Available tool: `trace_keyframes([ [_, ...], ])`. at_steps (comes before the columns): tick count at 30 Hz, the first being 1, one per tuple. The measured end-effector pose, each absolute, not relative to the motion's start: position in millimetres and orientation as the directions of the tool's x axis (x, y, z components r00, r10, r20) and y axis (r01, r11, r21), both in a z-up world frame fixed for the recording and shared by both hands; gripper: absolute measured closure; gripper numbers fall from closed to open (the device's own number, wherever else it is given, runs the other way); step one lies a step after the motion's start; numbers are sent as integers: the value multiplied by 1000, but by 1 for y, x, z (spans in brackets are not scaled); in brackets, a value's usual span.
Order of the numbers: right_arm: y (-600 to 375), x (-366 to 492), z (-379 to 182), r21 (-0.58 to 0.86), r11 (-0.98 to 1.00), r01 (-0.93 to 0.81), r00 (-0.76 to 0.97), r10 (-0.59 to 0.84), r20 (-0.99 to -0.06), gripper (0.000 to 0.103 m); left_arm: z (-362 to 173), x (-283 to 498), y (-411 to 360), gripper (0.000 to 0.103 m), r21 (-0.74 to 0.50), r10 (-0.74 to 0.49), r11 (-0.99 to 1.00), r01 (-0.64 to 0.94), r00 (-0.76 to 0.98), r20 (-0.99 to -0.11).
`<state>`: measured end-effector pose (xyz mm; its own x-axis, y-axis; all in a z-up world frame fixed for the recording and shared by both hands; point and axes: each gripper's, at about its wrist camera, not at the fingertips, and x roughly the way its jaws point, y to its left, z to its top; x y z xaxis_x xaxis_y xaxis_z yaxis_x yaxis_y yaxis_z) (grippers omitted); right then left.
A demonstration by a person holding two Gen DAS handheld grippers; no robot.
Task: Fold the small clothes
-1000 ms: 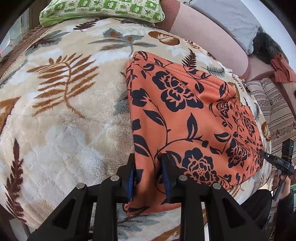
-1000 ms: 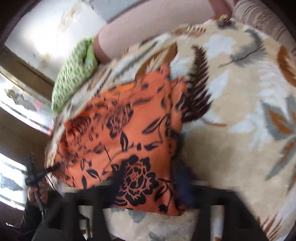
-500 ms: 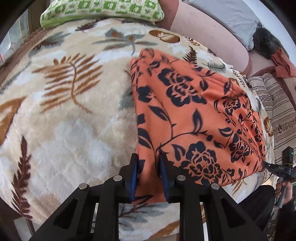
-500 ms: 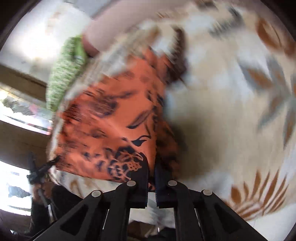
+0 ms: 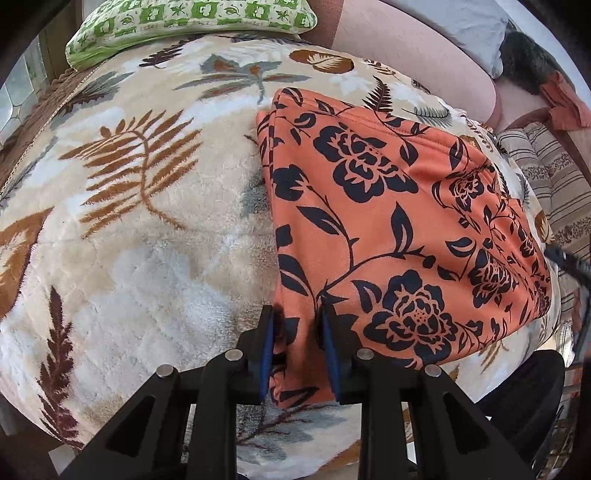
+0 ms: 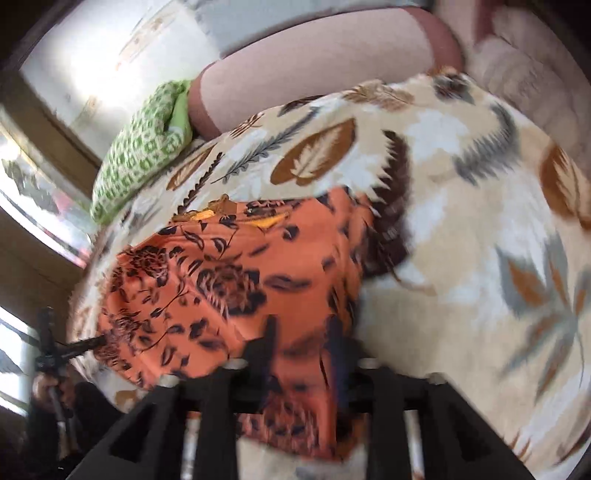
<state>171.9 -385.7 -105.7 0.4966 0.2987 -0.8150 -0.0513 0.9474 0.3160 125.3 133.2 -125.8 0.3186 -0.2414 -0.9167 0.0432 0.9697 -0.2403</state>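
While I watch both wrist feeds: the orange floral garment point(image 5: 388, 236) lies folded flat on the leaf-print blanket point(image 5: 129, 221), its long folded edge running up the middle of the left view.
Garment position: on the blanket's near half, one corner reaching the blanket's near edge, well short of the green pillow point(image 5: 192, 26) at the far end.
Left gripper point(image 5: 297, 325): I see its blue-padded fingers point(image 5: 266, 350) set either side of a raised ridge of cloth at the garment's near left corner, pinching that ridge.
Right gripper point(image 6: 301, 332): blurred in its own view; I read its fingers as spread, and they have just been opening, with the garment's near right corner lying between them and no pad clearly pressing on it.
Right view of the garment point(image 6: 229, 280): folded, with a yellow-lined edge showing at its far side.
Backdrop: a pinkish bolster point(image 5: 413, 62) lies behind the blanket, beside the pillow.
Sharpness: left view crisp, right view smeared.
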Motion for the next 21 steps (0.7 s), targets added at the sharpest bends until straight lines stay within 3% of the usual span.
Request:
trace_keyframes([
  [1, -390, 178, -106, 299, 953, -41, 505, 278, -817, 29, -127, 124, 135, 72, -242, -242, 970, 41, 318, -917],
  [8, -384, 245, -121, 184, 982, -29, 493, 174, -852, 30, -129, 122, 145, 70, -260, -261, 964, 45, 310, -914],
  [9, -380, 250, -127, 169, 985, -41, 477, 168, -863, 32, -128, 122, 146, 69, -261, -261, 964, 43, 310, -914],
  [12, -380, 253, -133, 148, 989, -17, 482, 138, -865, 88, -98, 117, 149, 69, -240, -243, 969, 60, 410, -879],
  [16, -385, 253, -134, 164, 986, -9, 494, 147, -857, 91, -66, 144, 147, 51, -273, -286, 957, 103, 507, -813],
  [18, -386, 253, -134, 184, 983, -5, 494, 163, -854, 91, -68, 174, 140, 50, -274, -309, 951, 144, 505, -806],
  [21, -388, 252, -134, 203, 979, 0, 498, 176, -849, 91, -92, 228, 143, 53, -283, -281, 957, 68, 469, -838],
])
